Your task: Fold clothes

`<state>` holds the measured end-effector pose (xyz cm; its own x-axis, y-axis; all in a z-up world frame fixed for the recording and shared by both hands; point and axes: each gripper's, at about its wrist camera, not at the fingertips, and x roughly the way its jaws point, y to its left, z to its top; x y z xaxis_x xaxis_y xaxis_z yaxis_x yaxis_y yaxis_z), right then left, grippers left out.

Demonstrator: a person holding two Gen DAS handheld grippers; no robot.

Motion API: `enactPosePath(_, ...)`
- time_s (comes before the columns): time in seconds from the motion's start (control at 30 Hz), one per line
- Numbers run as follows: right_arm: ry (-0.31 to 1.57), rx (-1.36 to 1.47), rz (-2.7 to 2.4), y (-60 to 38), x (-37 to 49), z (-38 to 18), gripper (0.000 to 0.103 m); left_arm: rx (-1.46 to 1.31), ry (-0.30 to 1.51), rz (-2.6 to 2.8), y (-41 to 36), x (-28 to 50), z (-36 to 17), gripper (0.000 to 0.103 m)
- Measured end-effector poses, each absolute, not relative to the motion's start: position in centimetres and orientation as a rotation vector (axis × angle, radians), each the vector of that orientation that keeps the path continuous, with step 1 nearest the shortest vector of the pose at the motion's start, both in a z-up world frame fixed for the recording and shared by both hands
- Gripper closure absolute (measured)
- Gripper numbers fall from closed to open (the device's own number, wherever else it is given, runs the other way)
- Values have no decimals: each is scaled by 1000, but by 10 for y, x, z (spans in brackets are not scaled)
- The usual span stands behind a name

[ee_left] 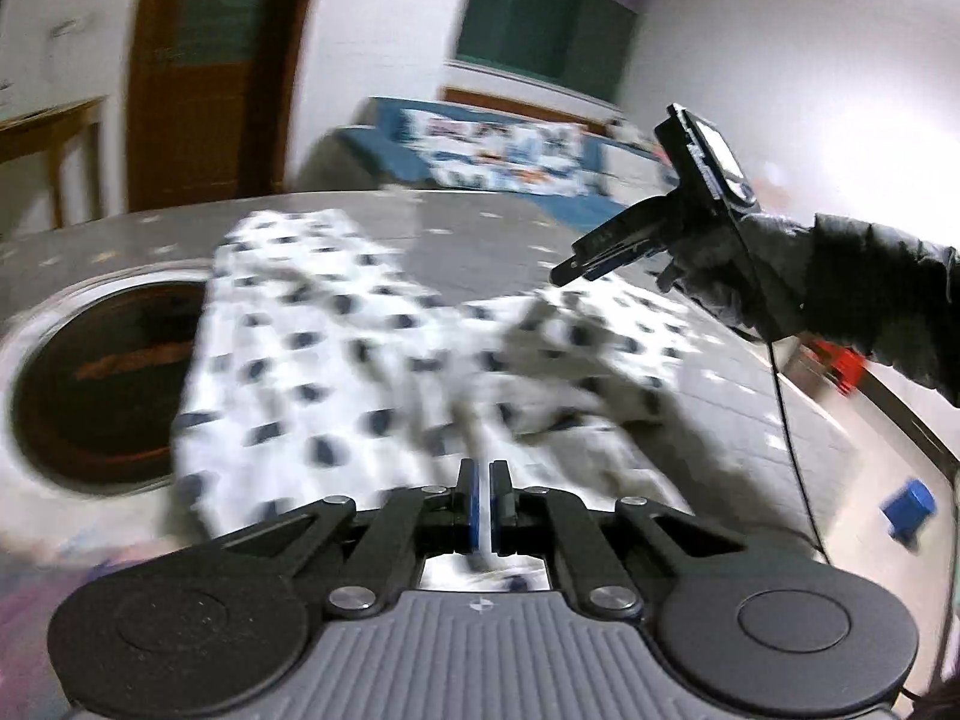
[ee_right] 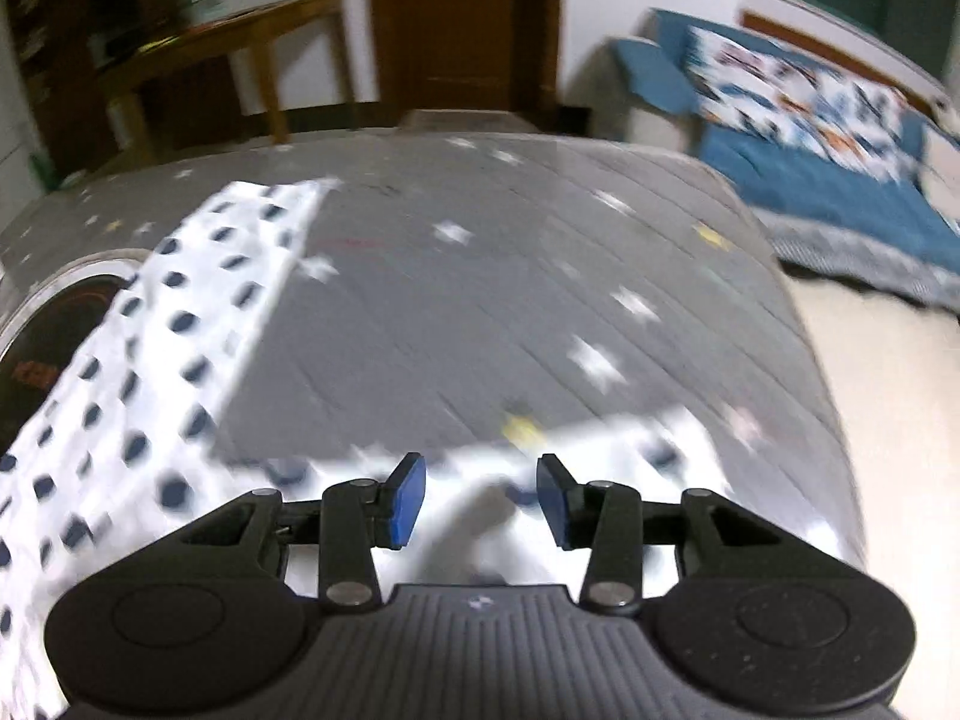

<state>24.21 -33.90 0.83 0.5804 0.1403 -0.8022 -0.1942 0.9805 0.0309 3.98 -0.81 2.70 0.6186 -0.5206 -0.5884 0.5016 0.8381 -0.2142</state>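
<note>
grey star-printed bench (ee_right: 510,276) carries a polka-dot garment (ee_left: 336,360), left gripper (ee_left: 485,510) clamped on its near edge for folding, right gripper (ee_right: 480,501) spread apart above it.

Home living room: blue sofa (ee_right: 840,180) with patterned throw, wooden door (ee_right: 462,24), wooden side table (ee_right: 240,42), curtained window (ee_left: 540,18), star-print tabletop (ee_right: 510,276).

Motion blur smears the spotted garment (ee_left: 336,348) (its edges unreadable).

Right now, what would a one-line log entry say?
left gripper: shut on spotted garment | right gripper: open, empty | table: fold unfinished
</note>
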Motion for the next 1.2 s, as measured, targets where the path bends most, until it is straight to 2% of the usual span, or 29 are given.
enactPosePath(0.3,960,17,123,-390,217,-11,61,48,765,-710,-67,50,5,99)
enactPosePath(0.6,896,-66,125,-368,269,-20,53,35,821,-841,-83,50,-12,99)
enactPosePath(0.83,845,-66,114,-348,322,-25,52,3,854,-942,-91,49,-23,99)
enactPosePath(0.97,819,-67,114,-336,348,-28,48,-16,872,-1000,-96,48,-30,99)
enactPosePath(1.03,808,-65,115,-332,356,-30,44,-33,881,-1011,-98,49,-32,99)
enactPosePath(1.2,808,-88,122,-328,356,-28,44,-34,873,-990,-99,47,-30,98)
